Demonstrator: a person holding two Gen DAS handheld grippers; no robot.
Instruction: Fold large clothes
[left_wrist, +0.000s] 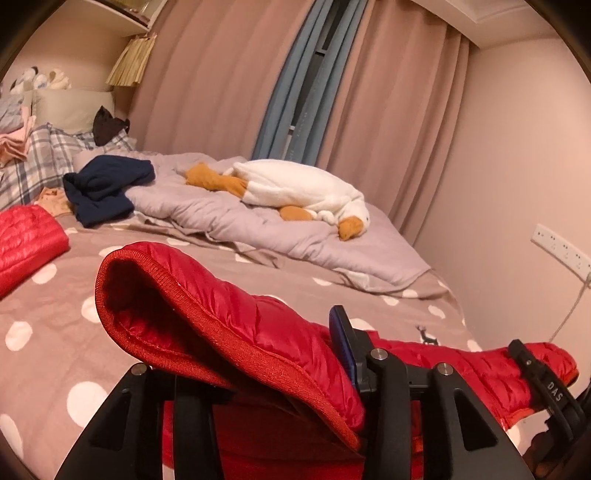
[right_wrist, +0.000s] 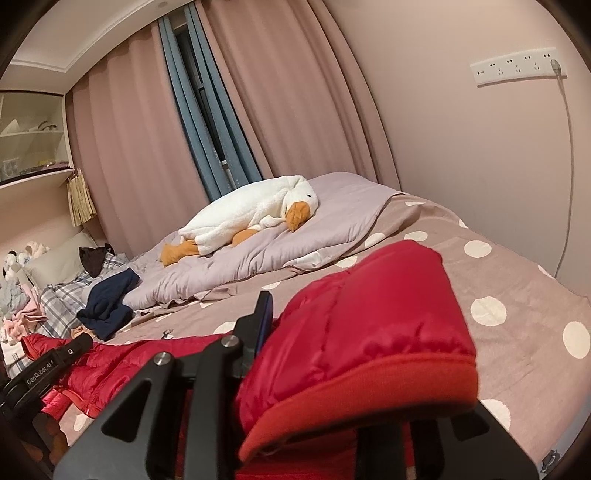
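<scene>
Jacket (left_wrist: 229, 317) lifted off the bed (left_wrist: 66, 332) by both ends, left gripper (left_wrist: 258, 373) and right gripper (right_wrist: 332, 354) each clamped on a ribbed edge draped over its fingers, likely to stretch it flat for folding.

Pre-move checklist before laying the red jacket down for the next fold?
1. Left gripper clamped on red puffer jacket: ok.
2. Right gripper clamped on it: ok.
3. Jacket lifted off the polka-dot sheet: cannot tell, lower part hidden.
4. Bare sheet ahead: ok.
5. Navy garment and plush goose apart from the jacket: ok.
6. Span between grippers even: cannot tell.
</scene>
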